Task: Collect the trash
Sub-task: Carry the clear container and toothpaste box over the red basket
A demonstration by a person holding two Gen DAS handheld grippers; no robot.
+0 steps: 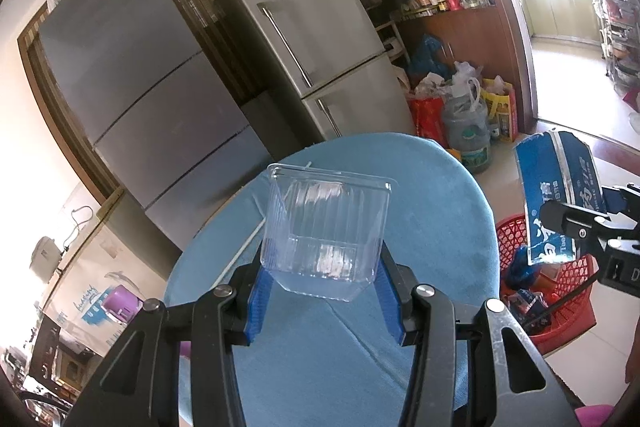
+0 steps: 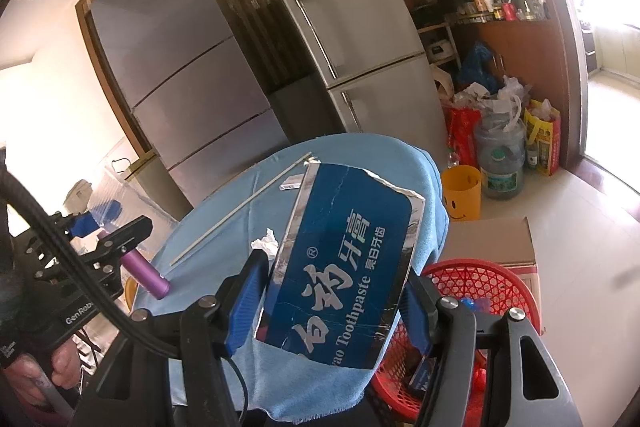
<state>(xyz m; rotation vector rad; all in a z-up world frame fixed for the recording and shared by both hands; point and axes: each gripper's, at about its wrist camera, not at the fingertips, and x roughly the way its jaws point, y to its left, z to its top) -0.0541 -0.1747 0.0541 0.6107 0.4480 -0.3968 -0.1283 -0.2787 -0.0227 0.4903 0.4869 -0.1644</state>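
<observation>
Left wrist view: left tongs (image 1: 322, 285) clamped on a clear ribbed plastic tub (image 1: 326, 227), held up over the blue-clothed round table (image 1: 440, 211), blue pads pressing its lower sides. Right tongs (image 2: 332, 301) gripping a torn blue toothpaste carton (image 2: 344, 259), flattened, raised above the table's right edge.

Red mesh basket (image 2: 480, 283) on the floor just off the table's right edge. Already holds some blue and red scraps, too small to identify. Judged to be the collection bin.

Both pieces in hand are lifted but not yet dropped; carton sits nearer the basket than the tub does.

Left on the table, right wrist view:
- crumpled white tissue (image 2: 266, 243), near the middle
- long thin white stick (image 2: 244, 207), lying diagonally toward the far edge
- small flat white piece (image 2: 292, 183), near the far edge by the stick's end
- purple cylinder (image 2: 146, 273) at the left edge; cannot tell if it counts as trash

Judgement: roughly midway. Some items binned, two in transit, three or four still to fetch.
</observation>
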